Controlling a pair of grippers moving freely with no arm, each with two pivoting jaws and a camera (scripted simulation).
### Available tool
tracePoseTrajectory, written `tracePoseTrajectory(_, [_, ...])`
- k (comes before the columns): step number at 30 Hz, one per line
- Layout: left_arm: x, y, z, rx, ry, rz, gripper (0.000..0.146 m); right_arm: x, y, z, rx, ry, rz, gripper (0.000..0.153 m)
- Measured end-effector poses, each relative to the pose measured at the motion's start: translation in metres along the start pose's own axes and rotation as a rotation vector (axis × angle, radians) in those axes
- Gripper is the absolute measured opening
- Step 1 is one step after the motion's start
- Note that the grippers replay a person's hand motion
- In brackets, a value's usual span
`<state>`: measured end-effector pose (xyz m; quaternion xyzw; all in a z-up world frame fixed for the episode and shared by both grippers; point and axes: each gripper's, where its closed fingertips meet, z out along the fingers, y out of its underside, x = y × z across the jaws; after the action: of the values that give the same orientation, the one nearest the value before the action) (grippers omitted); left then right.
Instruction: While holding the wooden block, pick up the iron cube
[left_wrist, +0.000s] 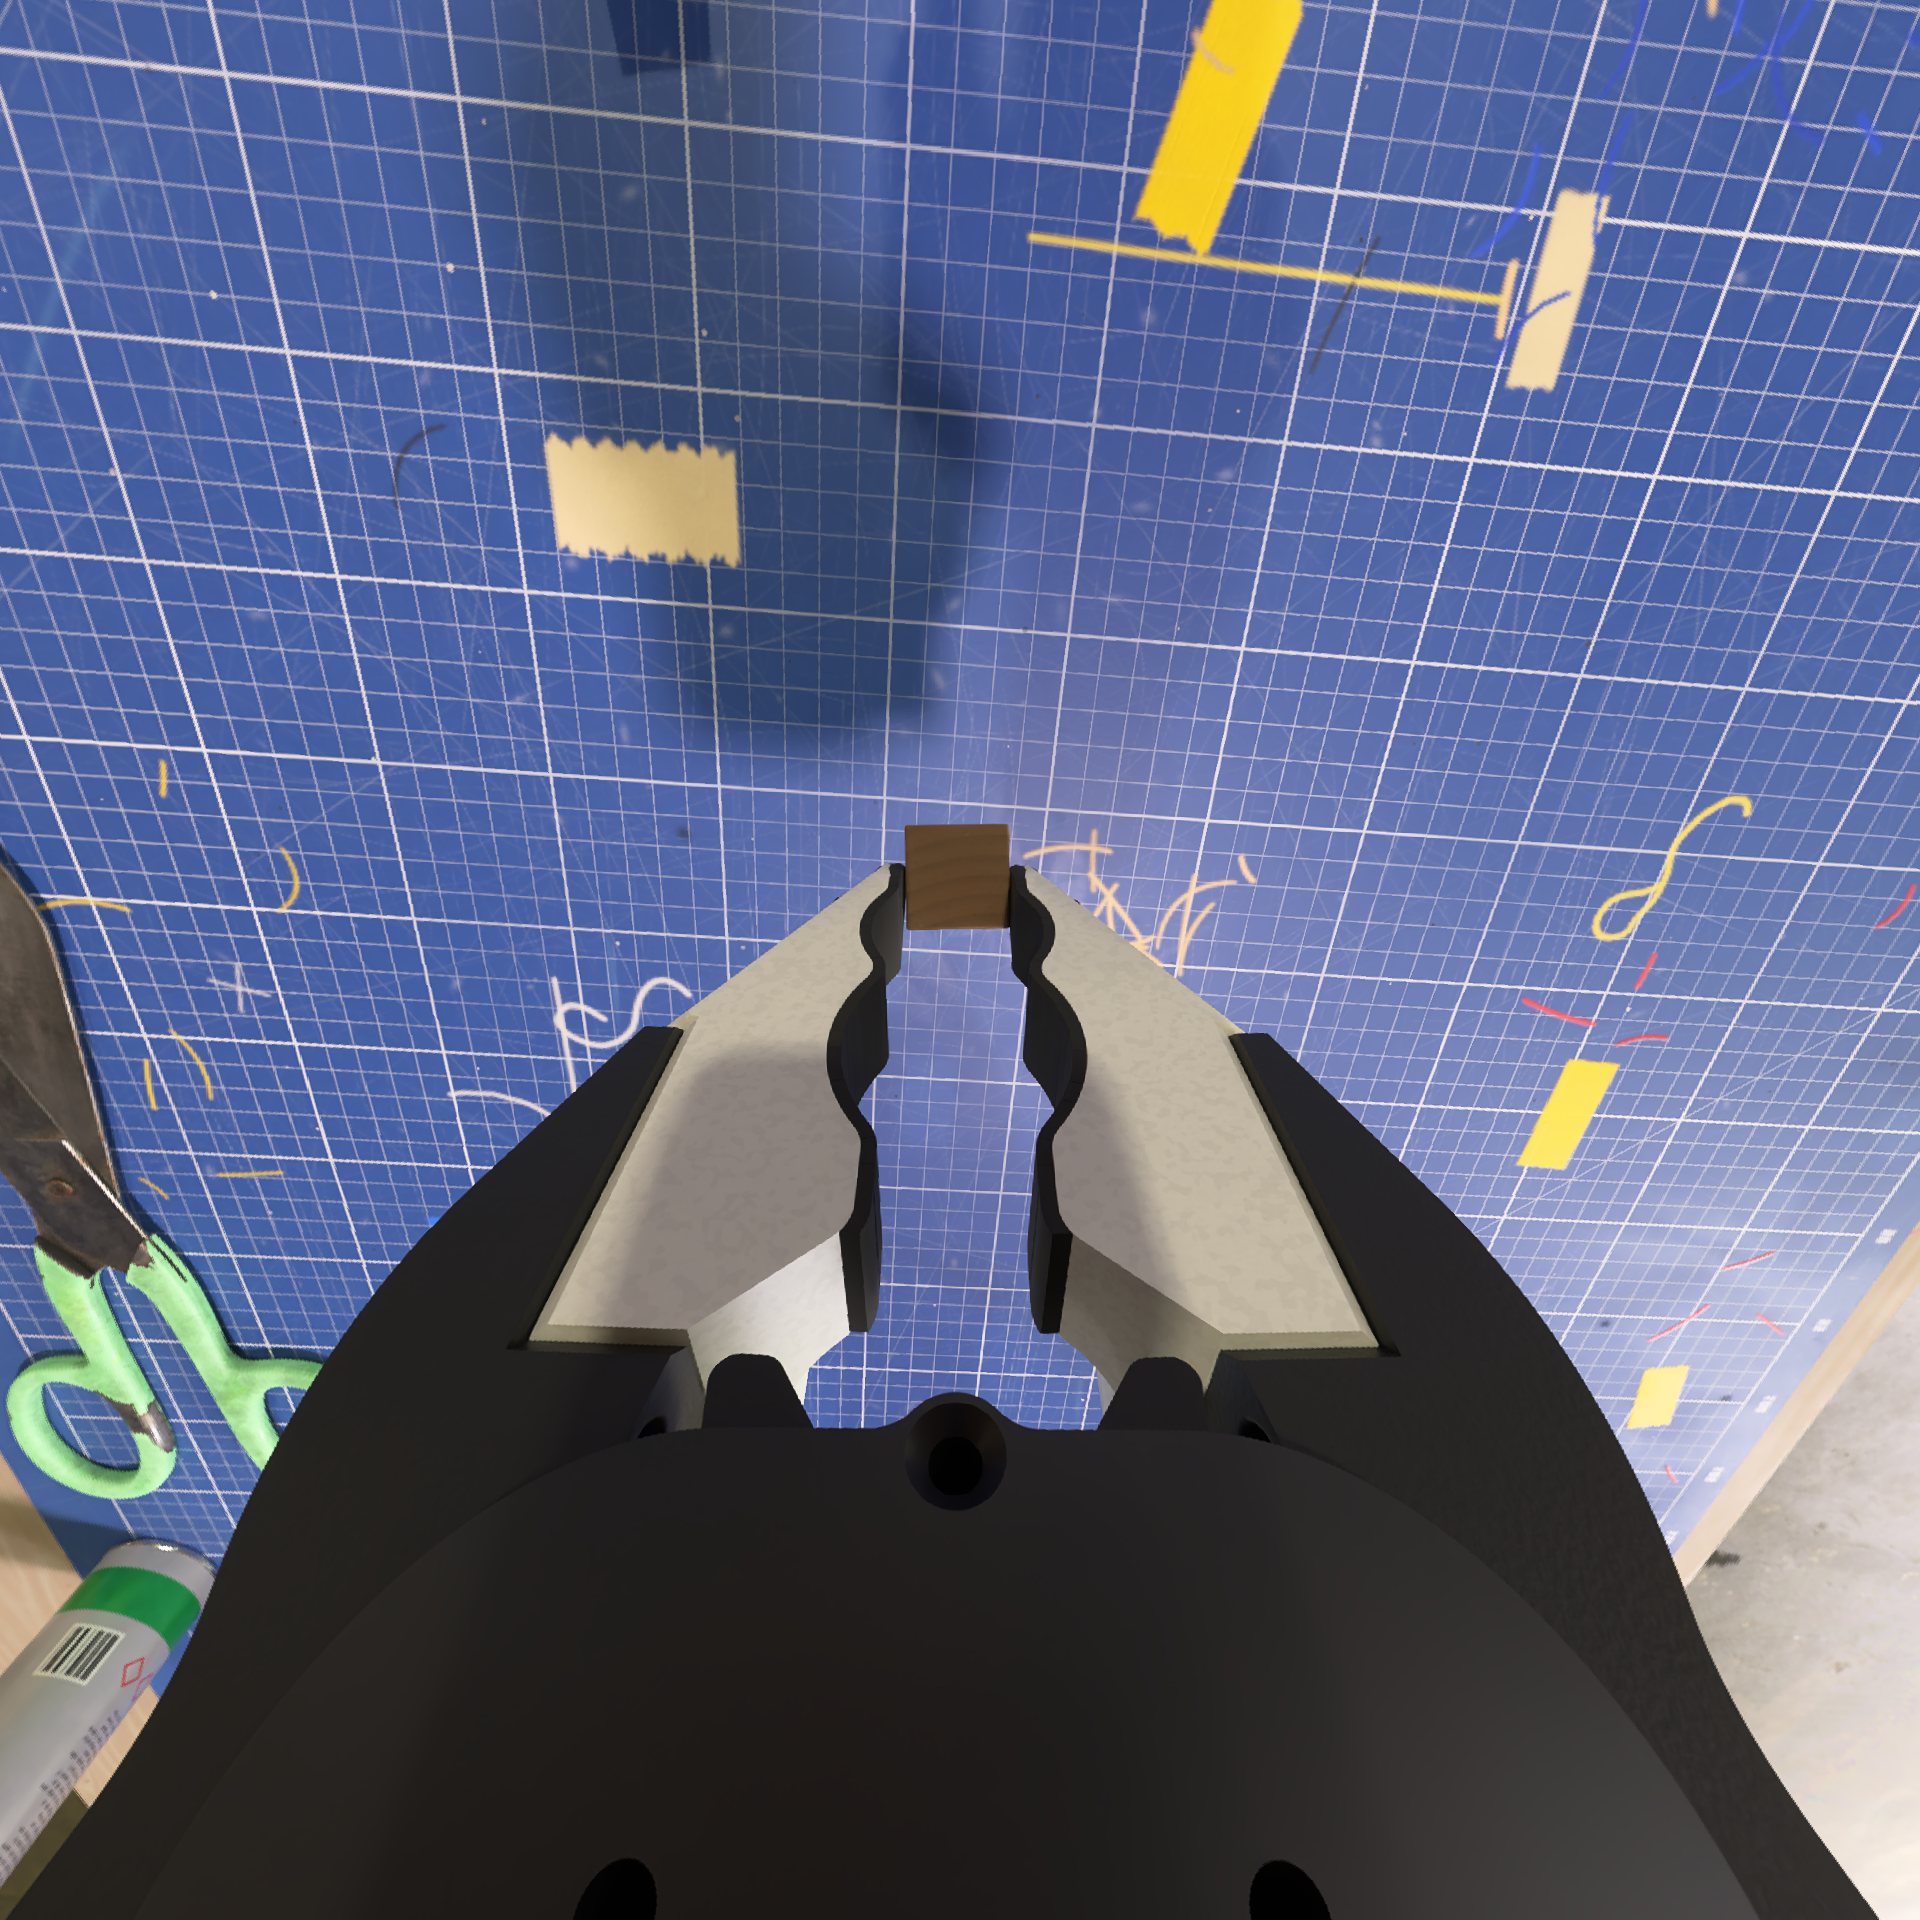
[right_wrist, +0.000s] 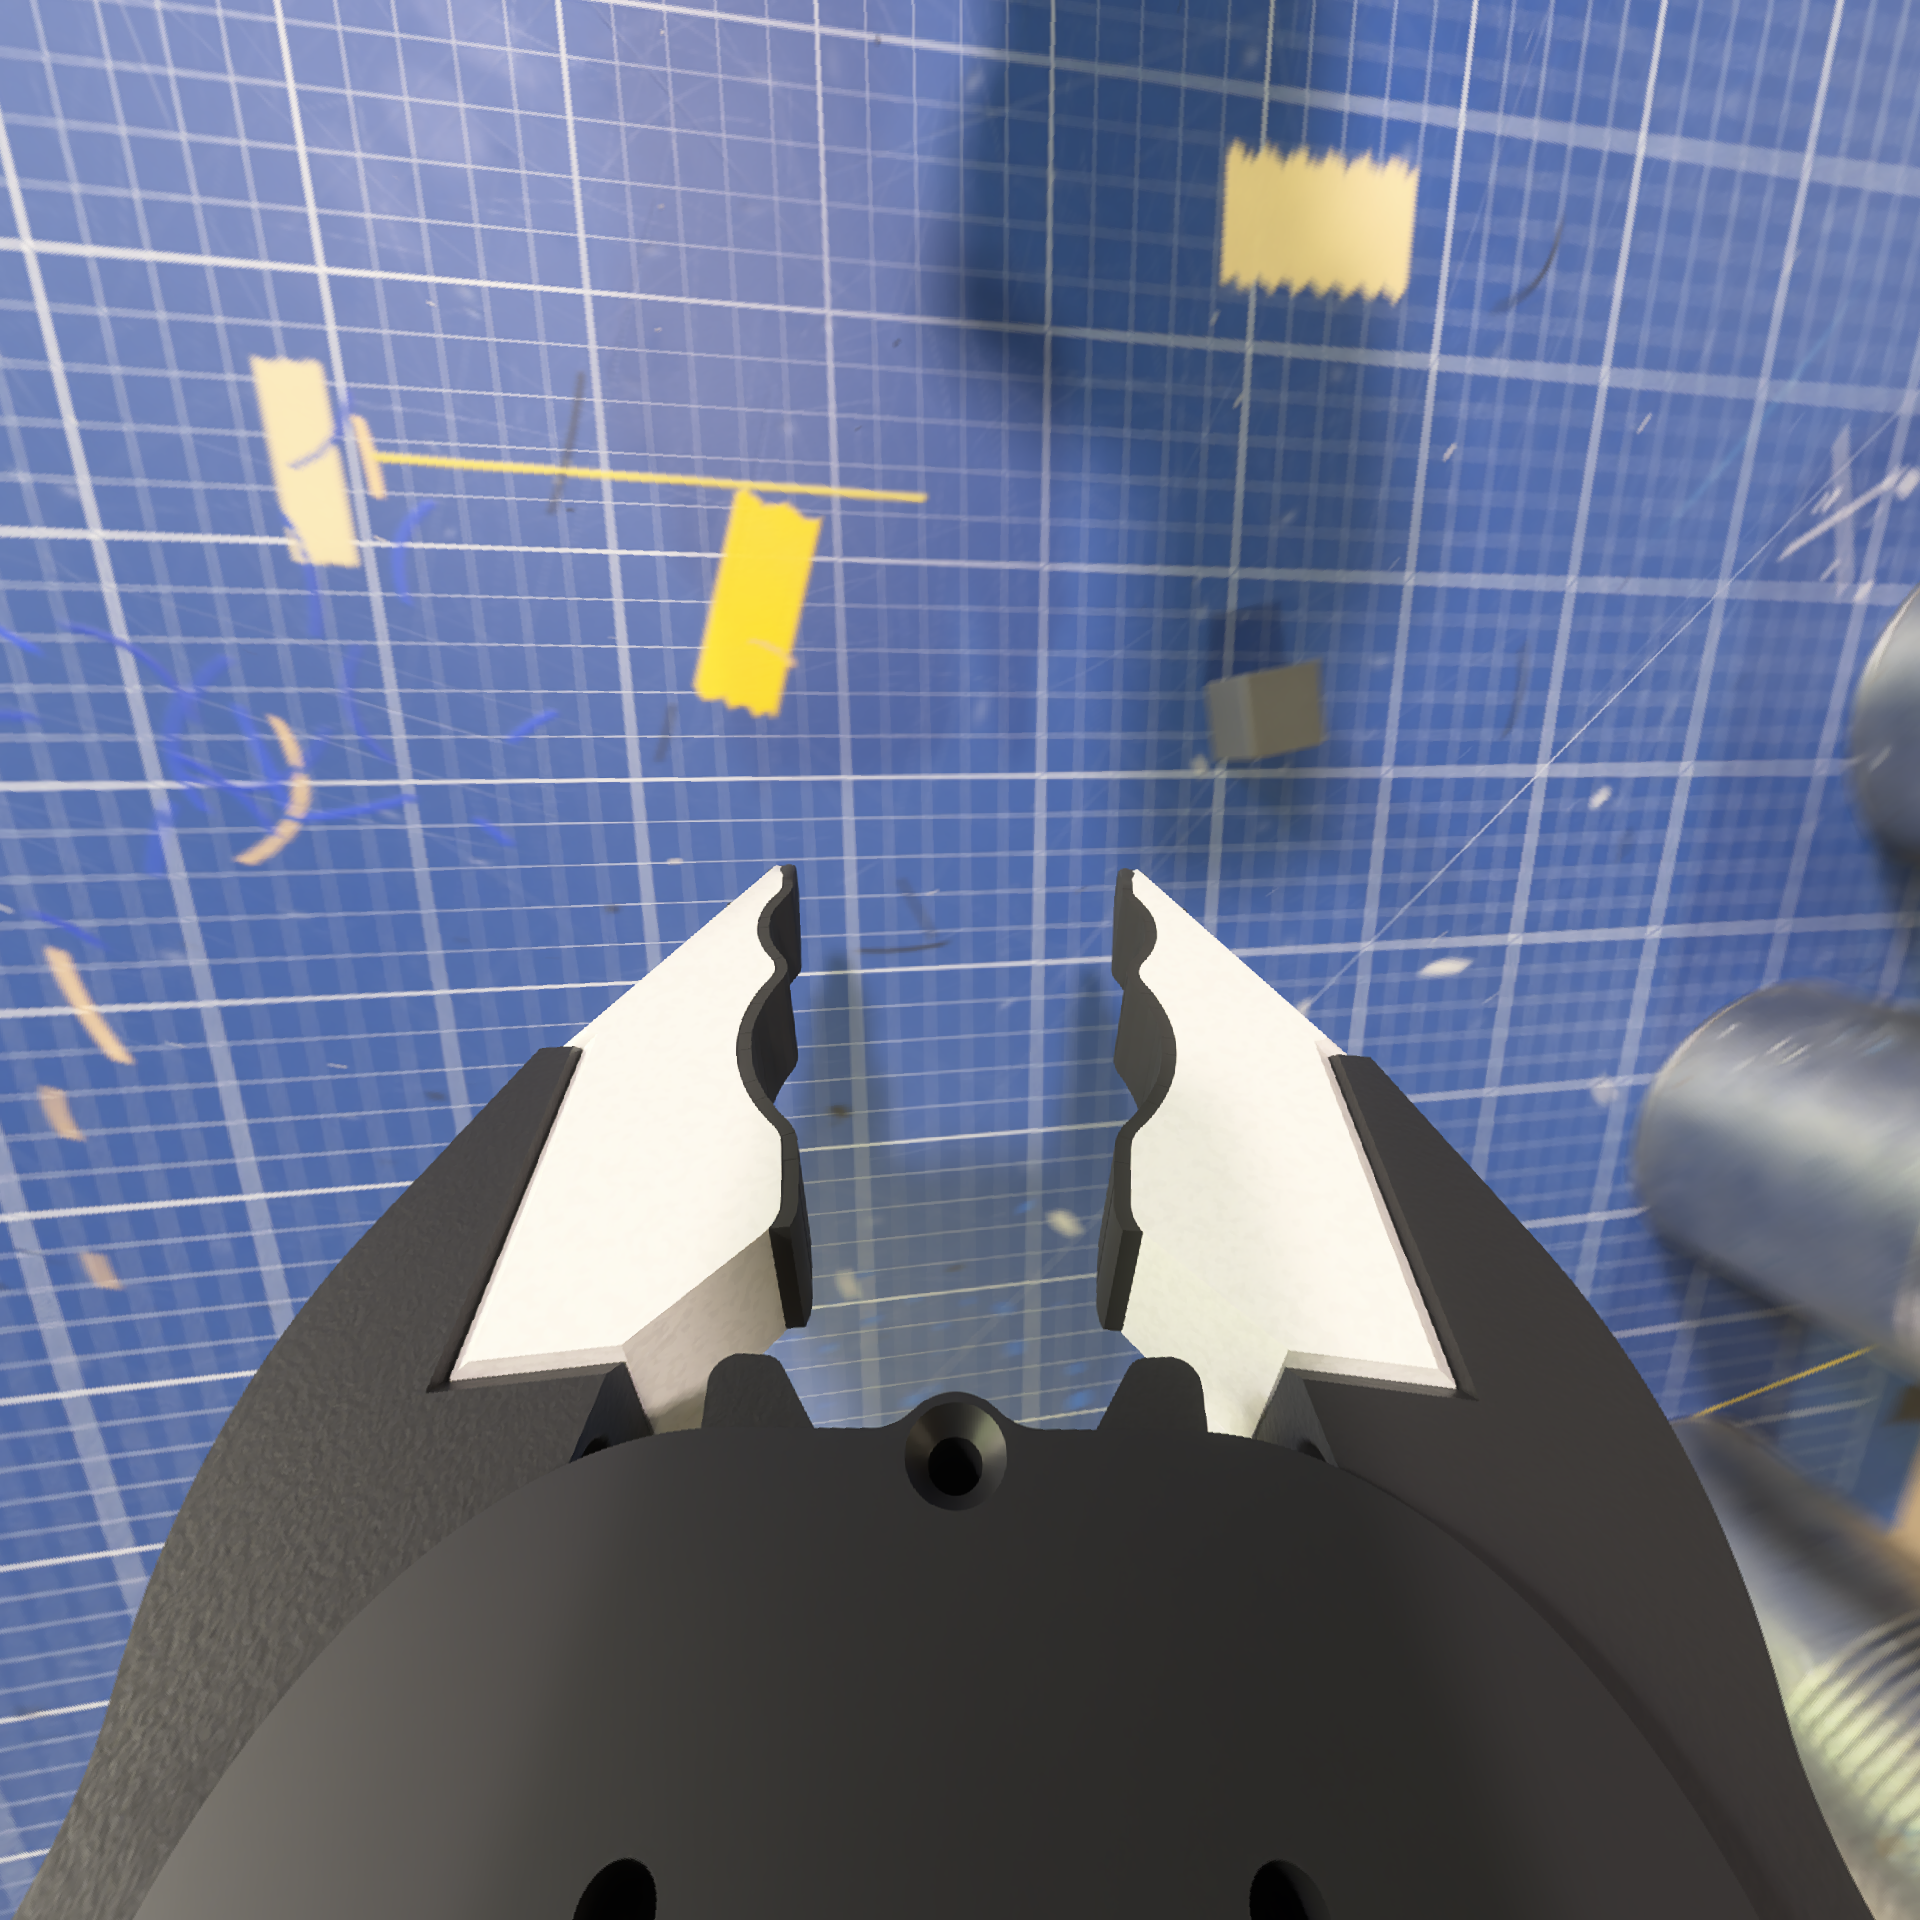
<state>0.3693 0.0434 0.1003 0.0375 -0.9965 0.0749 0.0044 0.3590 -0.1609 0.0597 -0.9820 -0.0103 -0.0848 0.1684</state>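
Note:
My left gripper (left_wrist: 957, 896) is shut on the small brown wooden block (left_wrist: 956, 875), pinched at the fingertips and held above the blue cutting mat (left_wrist: 1143, 644). My right gripper (right_wrist: 956, 914) is open and empty above the mat (right_wrist: 520, 935). The grey iron cube (right_wrist: 1264, 709) rests on the mat ahead of the right gripper and to its right, apart from the fingertips. The cube does not show in the left wrist view.
Green-handled scissors (left_wrist: 94, 1299) and a spray can (left_wrist: 88, 1673) lie at the left of the left wrist view; the mat's edge and wooden table edge (left_wrist: 1787, 1434) run at lower right. Grey metal cylinders (right_wrist: 1808, 1164) crowd the right edge of the right wrist view. Tape patches (right_wrist: 1317, 220) lie flat.

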Motion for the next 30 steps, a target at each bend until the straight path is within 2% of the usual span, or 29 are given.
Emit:
tracePoseTrajectory(6, [0.0, 0.007, -0.006, 0.004, -0.013, -0.019, 0.02, 0.048, -0.016, 0.019, 0.011, -0.001, -0.228, 0.059])
tracePoseTrajectory(10, [0.0, 0.014, -0.01, 0.005, -0.023, -0.041, 0.02, 0.072, -0.02, 0.04, 0.011, 0.039, -0.308, 0.061])
tracePoseTrajectory(14, [-0.001, 0.019, -0.014, 0.014, -0.026, -0.056, 0.02, 0.08, -0.028, 0.058, 0.043, -0.022, -0.313, 0.061])
tracePoseTrajectory(16, [-0.001, 0.02, -0.014, 0.018, -0.022, -0.061, 0.02, 0.079, -0.023, 0.067, -0.011, -0.095, -0.291, 0.06])
tracePoseTrajectory(20, [-0.003, 0.024, -0.014, 0.019, -0.017, -0.076, 0.02, 0.084, -0.016, 0.072, -0.046, -0.154, -0.229, 0.05])
tracePoseTrajectory(22, [-0.005, 0.025, -0.015, 0.024, -0.016, -0.084, 0.02, 0.081, -0.011, 0.071, -0.066, -0.197, -0.181, 0.035])
tracePoseTrajectory(25, [-0.007, 0.026, -0.015, 0.033, -0.016, -0.09, 0.02, 0.077, -0.012, 0.062, -0.057, -0.199, -0.154, 0.02])
tracePoseTrajectory(30, [-0.012, 0.028, -0.015, 0.038, -0.02, -0.114, 0.02, 0.085, -0.043, 0.003, 0.202, -0.076, -0.042, 0.02])
